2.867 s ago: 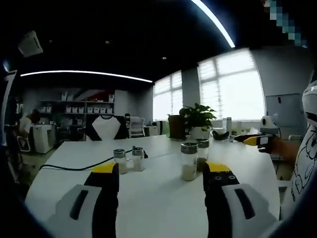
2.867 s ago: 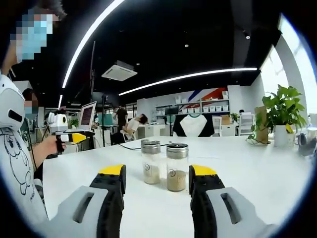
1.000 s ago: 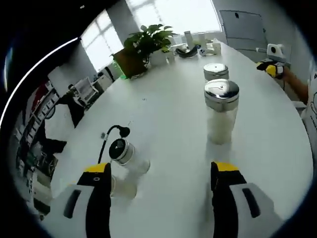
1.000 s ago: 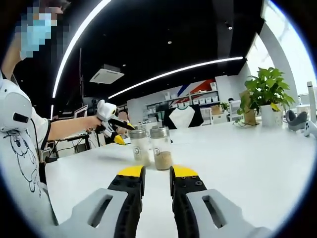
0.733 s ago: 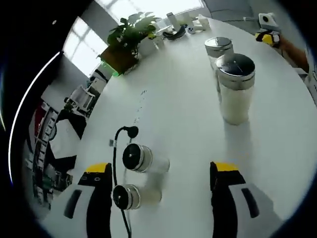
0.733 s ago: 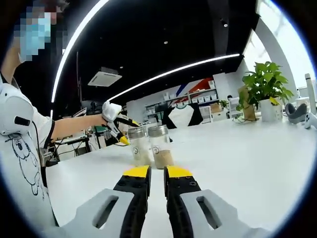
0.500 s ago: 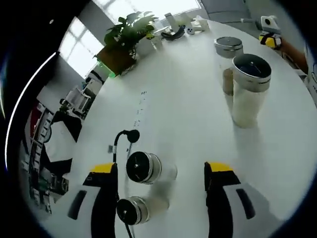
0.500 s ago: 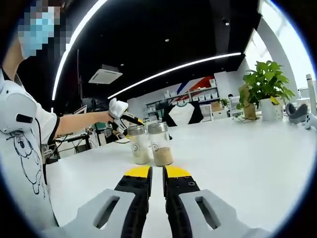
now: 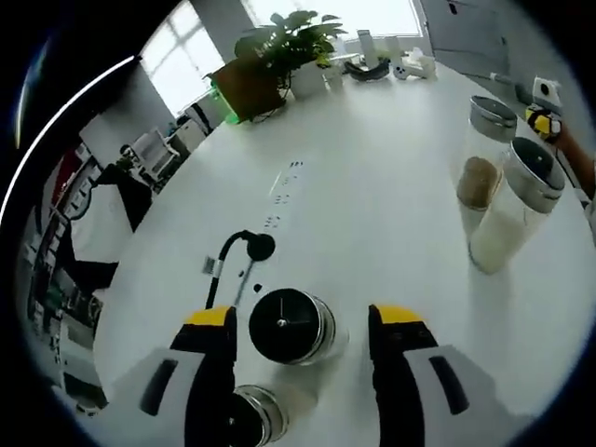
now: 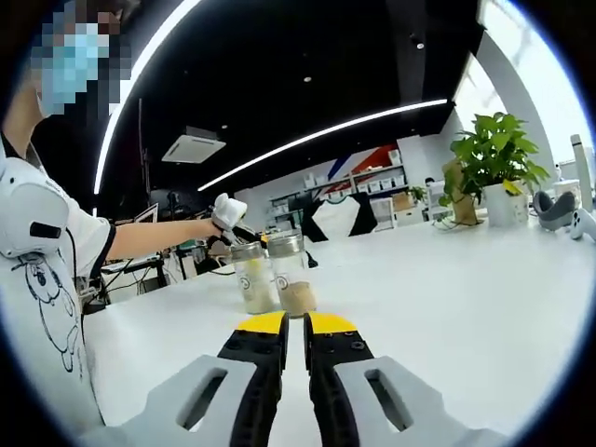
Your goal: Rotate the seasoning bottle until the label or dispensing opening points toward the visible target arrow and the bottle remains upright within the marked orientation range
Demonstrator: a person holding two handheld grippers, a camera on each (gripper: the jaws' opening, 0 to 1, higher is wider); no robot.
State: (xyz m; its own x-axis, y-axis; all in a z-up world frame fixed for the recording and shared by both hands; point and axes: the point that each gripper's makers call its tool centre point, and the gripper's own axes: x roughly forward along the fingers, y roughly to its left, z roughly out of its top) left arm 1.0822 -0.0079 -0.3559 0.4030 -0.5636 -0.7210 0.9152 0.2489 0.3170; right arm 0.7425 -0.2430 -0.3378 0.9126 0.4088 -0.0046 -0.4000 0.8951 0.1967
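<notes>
Left gripper view: tabletop (image 9: 372,186) spans the frame. One jar (image 9: 292,326) sits low centre between the left tool (image 9: 300,324) jaws, a second jar (image 9: 253,416) below it at the bottom edge. Cable plug (image 9: 256,247) just above them. Two more jars at right edge: near one (image 9: 512,209), far one (image 9: 482,168) touching behind it. Plant (image 9: 279,51) at top centre. Right gripper view: two jars (image 10: 270,275) side by side mid-frame above the right tool (image 10: 291,324); plant (image 10: 494,154) at right.
</notes>
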